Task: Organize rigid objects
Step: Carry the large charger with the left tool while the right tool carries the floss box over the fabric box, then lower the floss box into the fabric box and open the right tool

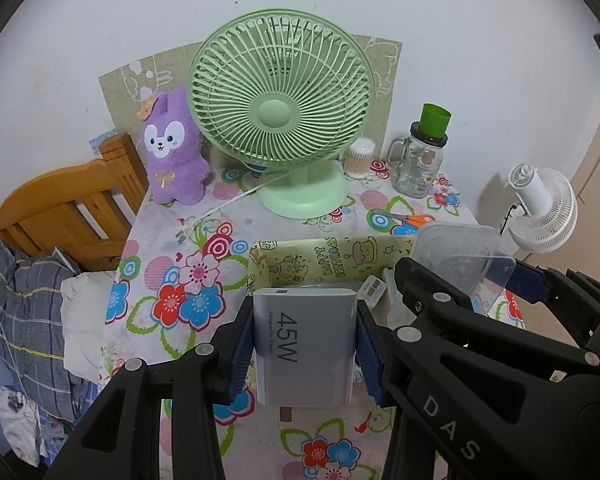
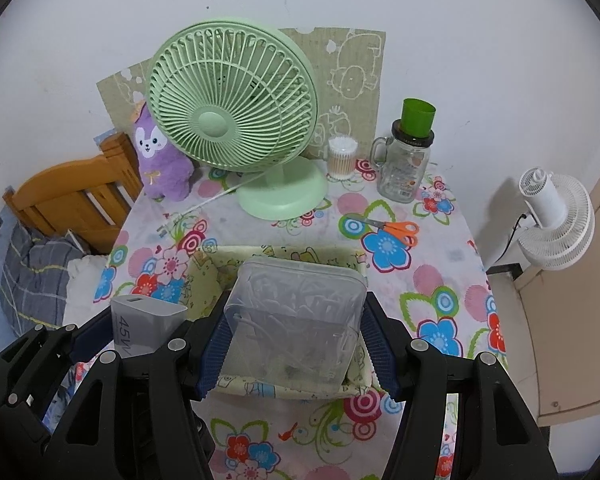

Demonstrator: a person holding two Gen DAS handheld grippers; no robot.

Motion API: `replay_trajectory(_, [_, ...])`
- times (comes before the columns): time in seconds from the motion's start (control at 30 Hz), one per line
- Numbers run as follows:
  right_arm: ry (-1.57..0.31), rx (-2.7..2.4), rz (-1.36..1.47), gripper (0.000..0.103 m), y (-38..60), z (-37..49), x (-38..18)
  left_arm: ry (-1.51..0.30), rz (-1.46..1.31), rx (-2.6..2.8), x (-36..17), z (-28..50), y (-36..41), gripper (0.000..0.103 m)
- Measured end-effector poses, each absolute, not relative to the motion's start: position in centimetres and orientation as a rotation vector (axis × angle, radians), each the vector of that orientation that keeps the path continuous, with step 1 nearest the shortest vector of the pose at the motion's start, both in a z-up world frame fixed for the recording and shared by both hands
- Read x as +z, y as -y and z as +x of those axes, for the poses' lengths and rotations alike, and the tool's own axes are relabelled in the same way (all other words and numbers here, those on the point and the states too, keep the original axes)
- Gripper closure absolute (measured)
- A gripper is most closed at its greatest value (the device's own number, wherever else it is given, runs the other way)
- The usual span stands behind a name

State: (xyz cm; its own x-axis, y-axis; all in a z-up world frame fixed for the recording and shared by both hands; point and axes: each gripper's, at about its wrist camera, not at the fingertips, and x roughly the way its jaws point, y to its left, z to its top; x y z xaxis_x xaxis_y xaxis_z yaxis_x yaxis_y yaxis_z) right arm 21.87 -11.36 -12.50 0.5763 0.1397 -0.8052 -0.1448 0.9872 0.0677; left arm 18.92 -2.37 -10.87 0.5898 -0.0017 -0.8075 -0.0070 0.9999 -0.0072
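A fabric-lined basket (image 2: 220, 272) printed with yellow cartoon figures is seen at the centre of the flowered tablecloth (image 2: 432, 280), and small items are glimpsed inside it in the left wrist view, too hidden to be named. A clear plastic box (image 2: 296, 320), through whose walls pale cables or the like are dimly made out, is clamped between the blue pads of the right gripper (image 2: 296, 350) and is held over the basket, so that most of the interior is covered in the right wrist view. A grey charger box (image 1: 306, 344) marked 45W is gripped between the pads of the left gripper (image 1: 305, 346) at lower centre, in front of the basket's near rim. In the left wrist view the box face and its lettering are shown whole, whereas in the right wrist view only its upper part is seen at lower left. The orange-handled scissors (image 2: 392, 229) are shown fully only in the right wrist view. At the back of the table a green fan (image 2: 236, 120), a purple plush toy (image 2: 160, 160), a cotton swab tub (image 2: 342, 158) and a glass jar (image 2: 406, 164) topped by a green cup (image 2: 418, 118) are set. A white fan (image 2: 556, 224) is seen at the right, and a wooden bed frame (image 2: 72, 200) at the left.
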Motion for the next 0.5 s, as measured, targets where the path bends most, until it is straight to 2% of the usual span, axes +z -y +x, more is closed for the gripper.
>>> replay_trajectory(0.5, [-1.012, 0.245, -0.014, 0.039, 9.7, 25.6, -16.3, -1.007, -0.036, 0.040, -14.0, 21.7, 1.1, 0.055])
